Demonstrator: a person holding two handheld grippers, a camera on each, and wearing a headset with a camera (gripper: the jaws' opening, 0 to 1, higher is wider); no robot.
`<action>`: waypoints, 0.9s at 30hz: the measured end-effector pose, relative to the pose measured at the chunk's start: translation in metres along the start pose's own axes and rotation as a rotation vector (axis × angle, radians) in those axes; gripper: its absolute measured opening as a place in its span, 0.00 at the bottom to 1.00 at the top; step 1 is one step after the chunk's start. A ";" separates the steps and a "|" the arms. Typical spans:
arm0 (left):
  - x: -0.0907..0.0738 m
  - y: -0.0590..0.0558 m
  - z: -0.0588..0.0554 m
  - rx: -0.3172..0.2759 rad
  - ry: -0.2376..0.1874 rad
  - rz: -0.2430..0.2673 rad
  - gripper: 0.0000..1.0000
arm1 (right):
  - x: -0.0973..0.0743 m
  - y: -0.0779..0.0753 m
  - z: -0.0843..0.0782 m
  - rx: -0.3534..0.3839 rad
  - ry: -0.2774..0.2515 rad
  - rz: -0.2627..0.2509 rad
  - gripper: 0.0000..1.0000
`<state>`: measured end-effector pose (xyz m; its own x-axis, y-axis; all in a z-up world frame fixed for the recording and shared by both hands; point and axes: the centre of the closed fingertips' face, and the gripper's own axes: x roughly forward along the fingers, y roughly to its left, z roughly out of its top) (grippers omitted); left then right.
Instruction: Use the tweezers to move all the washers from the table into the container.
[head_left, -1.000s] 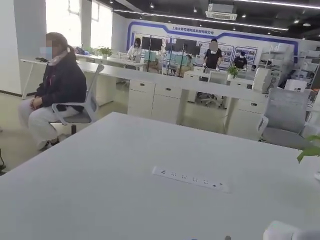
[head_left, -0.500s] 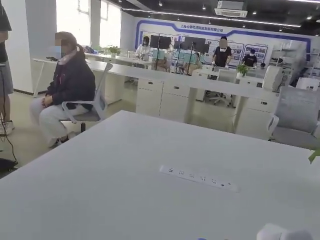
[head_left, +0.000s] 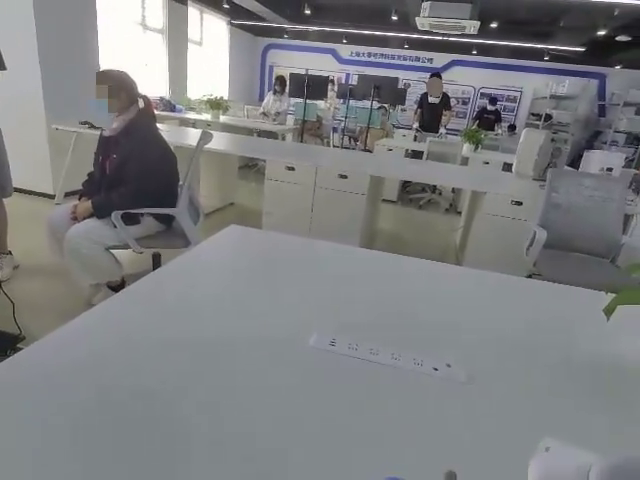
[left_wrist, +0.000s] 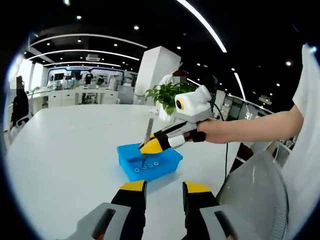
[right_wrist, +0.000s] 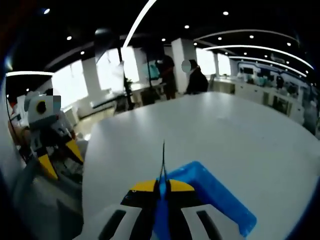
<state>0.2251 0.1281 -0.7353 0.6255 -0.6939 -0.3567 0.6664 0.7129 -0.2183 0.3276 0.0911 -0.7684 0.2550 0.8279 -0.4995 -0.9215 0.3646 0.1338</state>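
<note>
Blue container (left_wrist: 160, 171) first. The left gripper view has the clearest shot of it: a shallow open tray sitting on the white desk (left_wrist: 70, 150), with a handful of small silver washers (left_wrist: 149, 165) lying flat on its floor. The right tongs (left_wrist: 151, 146) reach in over the container, clamped tight on the tweezers (left_wrist: 149, 131). The tweezers point down with their tip inside the container, right among the washers. I honestly can't tell if the tip has one pinched. The left tongs (left_wrist: 165, 189) sit on the near side of the container, jaws apart with nothing between them. A leafy plant (left_wrist: 167, 95) stands behind the container.

The right gripper view looks straight along the tweezers. You get the thin dark tip poking out past the closed yellow jaw tips, with the container's blue corner just below and beside it. It's too blurry there to pick out any washers. The left tongs show off to one side of the container, yellow tips spread.

The head view is aimed well past the container, across bare desk. It catches a white power strip (head_left: 385, 357) and a person (head_left: 120, 180) sitting in a chair (head_left: 180, 215) beyond the desk's far edge.
</note>
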 end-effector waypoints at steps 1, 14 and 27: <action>-0.001 0.001 0.004 0.015 0.003 -0.009 0.23 | -0.004 0.005 0.000 -0.009 0.007 0.018 0.04; 0.023 -0.019 0.041 0.103 0.055 -0.243 0.11 | -0.037 0.055 -0.023 -0.217 0.128 0.189 0.03; 0.047 -0.050 0.033 0.260 0.168 -0.398 0.06 | -0.037 0.089 -0.050 -0.323 0.242 0.321 0.03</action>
<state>0.2339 0.0566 -0.7114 0.2427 -0.8654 -0.4383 0.9324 0.3329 -0.1410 0.2210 0.0716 -0.7811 -0.0955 0.7404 -0.6653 -0.9954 -0.0736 0.0609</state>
